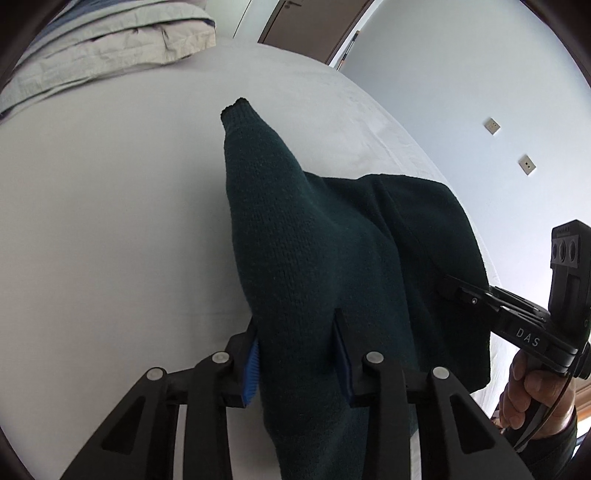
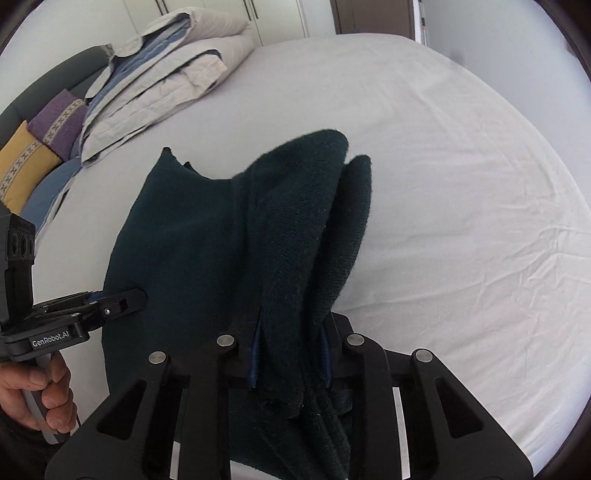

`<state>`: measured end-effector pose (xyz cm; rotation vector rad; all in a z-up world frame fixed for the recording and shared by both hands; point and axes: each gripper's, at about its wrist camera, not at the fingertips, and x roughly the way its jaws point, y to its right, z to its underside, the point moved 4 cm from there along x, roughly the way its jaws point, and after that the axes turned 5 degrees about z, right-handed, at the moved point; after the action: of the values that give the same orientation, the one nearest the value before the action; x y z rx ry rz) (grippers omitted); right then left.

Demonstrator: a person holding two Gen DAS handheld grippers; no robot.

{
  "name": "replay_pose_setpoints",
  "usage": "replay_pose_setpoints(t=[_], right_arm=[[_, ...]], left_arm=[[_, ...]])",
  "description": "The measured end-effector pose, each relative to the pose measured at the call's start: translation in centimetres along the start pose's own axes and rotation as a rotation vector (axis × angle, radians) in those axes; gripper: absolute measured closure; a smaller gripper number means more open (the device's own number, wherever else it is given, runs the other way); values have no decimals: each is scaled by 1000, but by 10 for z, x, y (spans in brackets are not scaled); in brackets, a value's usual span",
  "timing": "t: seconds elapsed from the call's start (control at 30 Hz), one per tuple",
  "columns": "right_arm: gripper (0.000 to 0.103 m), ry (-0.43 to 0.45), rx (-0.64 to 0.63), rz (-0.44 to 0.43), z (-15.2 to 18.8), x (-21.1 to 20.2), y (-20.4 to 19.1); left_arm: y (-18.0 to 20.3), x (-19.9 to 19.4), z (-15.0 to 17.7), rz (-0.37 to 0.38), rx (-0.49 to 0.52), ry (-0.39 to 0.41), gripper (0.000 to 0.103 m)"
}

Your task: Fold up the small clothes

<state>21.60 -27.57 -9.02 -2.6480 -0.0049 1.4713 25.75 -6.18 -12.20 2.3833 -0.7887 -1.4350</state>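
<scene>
1. Left wrist view alone showed two wall sockets (image 1: 492, 126) and a brown door (image 1: 314, 26); it caught the right gripper (image 1: 452, 284) side-on, with the right hand (image 1: 535, 391) on its handle.
2. Right wrist view alone showed a yellow cushion (image 2: 22, 162), a purple cushion (image 2: 61, 122) and the wrinkled far side of the bed (image 2: 461, 184); the left gripper (image 2: 138, 295) entered from the left edge, held by the left hand (image 2: 33, 395).
3. Both views showed folded bedding (image 2: 166, 70) at the head of the bed.
4. The sweater (image 1: 314, 258), dark green knit, hung lifted over the sheet, one sleeve stretching away from the left camera.
5. Its lower part ran out of frame behind the gripper bodies, and the fingertips of each gripper were buried in the knit.
6. Left gripper: jaws part-way closed, blue pads (image 1: 251, 373) pressing a thick bunch of sweater.
7. Right gripper: jaws narrow, clamping gathered folds of the sweater.
</scene>
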Motion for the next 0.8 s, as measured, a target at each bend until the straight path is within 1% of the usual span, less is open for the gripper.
replay_pose_setpoints(t=[0.1,0.27,0.37,0.43,0.5,0.6,0.67,0.7,0.77,0.8], right_arm=[[81,22,-25,-43,14,-23,-37],[81,23,-47,-136,47,-46,-97],[81,15,-60,-175,70,-48,-129],[81,1,-39,-204,83,-44,-141],[81,-14,-16,-228,97,-36,-148],[81,-51,11,-240,117,-18,-147],[80,-65,30,-213,128,1,-138],[80,-78,61,-207,130,14,-132],[79,-98,138,-270,135,31,-118],[77,-99,159,-293,137,37,-114]], left_arm=[[-9,-40,18,-19,13,16,67],[-32,-99,56,-62,24,40,67],[-48,-122,78,-90,23,50,67],[-59,-129,88,-92,10,52,67],[-71,-130,99,-92,-14,43,67],[-88,-125,114,-98,-29,20,66],[-102,-114,123,-113,-47,6,65],[-109,-109,127,-111,-62,1,64],[-119,-107,132,-86,-90,18,61],[-118,-107,135,-79,-92,25,60]])
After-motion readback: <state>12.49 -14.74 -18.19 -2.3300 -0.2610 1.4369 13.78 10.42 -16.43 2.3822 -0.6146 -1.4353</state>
